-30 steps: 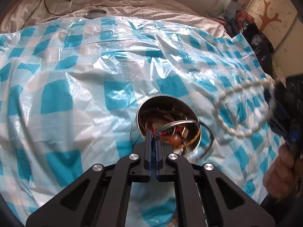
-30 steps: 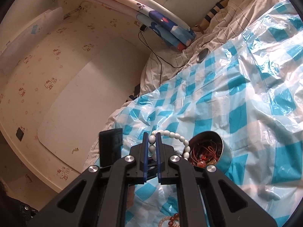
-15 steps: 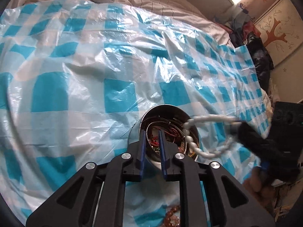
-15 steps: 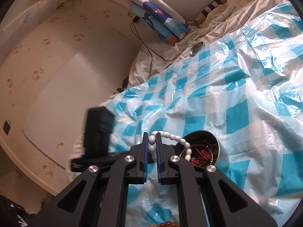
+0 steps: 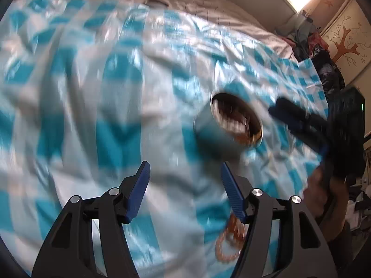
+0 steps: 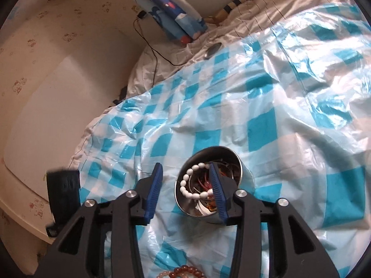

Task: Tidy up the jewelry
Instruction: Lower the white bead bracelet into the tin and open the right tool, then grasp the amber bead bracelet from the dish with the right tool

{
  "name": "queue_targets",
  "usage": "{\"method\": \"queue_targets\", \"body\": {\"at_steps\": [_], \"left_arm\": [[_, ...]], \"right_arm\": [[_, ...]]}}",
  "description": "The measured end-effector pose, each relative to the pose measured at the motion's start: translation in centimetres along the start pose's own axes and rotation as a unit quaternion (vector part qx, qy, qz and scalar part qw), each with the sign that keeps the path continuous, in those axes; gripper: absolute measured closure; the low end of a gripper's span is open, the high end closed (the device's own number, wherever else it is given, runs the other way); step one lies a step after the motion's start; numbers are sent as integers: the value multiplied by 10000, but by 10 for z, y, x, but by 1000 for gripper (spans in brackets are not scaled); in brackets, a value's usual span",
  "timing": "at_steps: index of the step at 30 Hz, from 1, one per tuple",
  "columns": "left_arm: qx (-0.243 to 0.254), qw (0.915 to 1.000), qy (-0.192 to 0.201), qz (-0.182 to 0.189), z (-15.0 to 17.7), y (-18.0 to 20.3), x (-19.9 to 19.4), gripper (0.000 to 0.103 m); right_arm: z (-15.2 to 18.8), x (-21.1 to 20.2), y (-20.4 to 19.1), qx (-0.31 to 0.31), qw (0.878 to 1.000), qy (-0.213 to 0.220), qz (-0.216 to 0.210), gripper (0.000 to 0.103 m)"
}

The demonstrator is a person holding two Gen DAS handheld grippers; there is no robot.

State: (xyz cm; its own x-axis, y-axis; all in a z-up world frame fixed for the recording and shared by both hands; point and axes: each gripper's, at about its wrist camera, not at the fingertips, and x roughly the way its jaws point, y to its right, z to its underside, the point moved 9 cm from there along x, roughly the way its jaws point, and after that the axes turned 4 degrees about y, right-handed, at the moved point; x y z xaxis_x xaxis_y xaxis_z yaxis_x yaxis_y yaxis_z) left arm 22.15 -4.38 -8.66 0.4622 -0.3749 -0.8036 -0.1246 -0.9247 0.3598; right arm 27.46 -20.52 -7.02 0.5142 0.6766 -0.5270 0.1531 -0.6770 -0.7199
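Note:
A round metal tin (image 6: pixel 243 169) stands on the blue-and-white checked plastic sheet (image 6: pixel 266 120). A white bead bracelet (image 6: pixel 186 181) lies inside it on top of red and gold jewelry. My right gripper (image 6: pixel 185 183) is open and empty just above the tin's near-left rim. In the blurred left wrist view the tin (image 5: pixel 208 132) is up and to the right of my left gripper (image 5: pixel 184 186), which is open and empty above the sheet. A brown bead bracelet (image 5: pixel 228 243) lies on the sheet by the left gripper's right finger; it also shows in the right wrist view (image 6: pixel 185 272).
The sheet covers a bed with a white quilt (image 6: pixel 266 7). A small round lid (image 6: pixel 212 49) lies at the sheet's far edge. A black cable (image 6: pixel 153 51) and folded blue fabric (image 6: pixel 171 11) lie by the wall. Dark bags (image 5: pixel 324 69) are piled at the bed's far right.
The right gripper opened and let the white bead bracelet fall into the tin. The left gripper opened wide and swung left, away from the tin.

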Motion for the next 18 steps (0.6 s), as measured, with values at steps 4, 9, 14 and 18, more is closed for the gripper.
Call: {"method": "queue_targets", "body": {"at_steps": [4, 9, 14, 18], "left_arm": [[454, 9985, -247, -189, 27, 6, 9, 43], [541, 9983, -214, -45, 32, 16, 4, 43], [866, 9958, -218, -195, 38, 17, 0, 43], [943, 9951, -236, -186, 39, 16, -5, 42]], "right_arm": [[7, -1, -1, -856, 9921, -2, 915, 49], [24, 27, -23, -2192, 9593, -165, 1771, 36], [33, 35, -2, -2522, 9332, -267, 2546, 33], [16, 2, -10, -1871, 9654, 130, 1809, 33]]}}
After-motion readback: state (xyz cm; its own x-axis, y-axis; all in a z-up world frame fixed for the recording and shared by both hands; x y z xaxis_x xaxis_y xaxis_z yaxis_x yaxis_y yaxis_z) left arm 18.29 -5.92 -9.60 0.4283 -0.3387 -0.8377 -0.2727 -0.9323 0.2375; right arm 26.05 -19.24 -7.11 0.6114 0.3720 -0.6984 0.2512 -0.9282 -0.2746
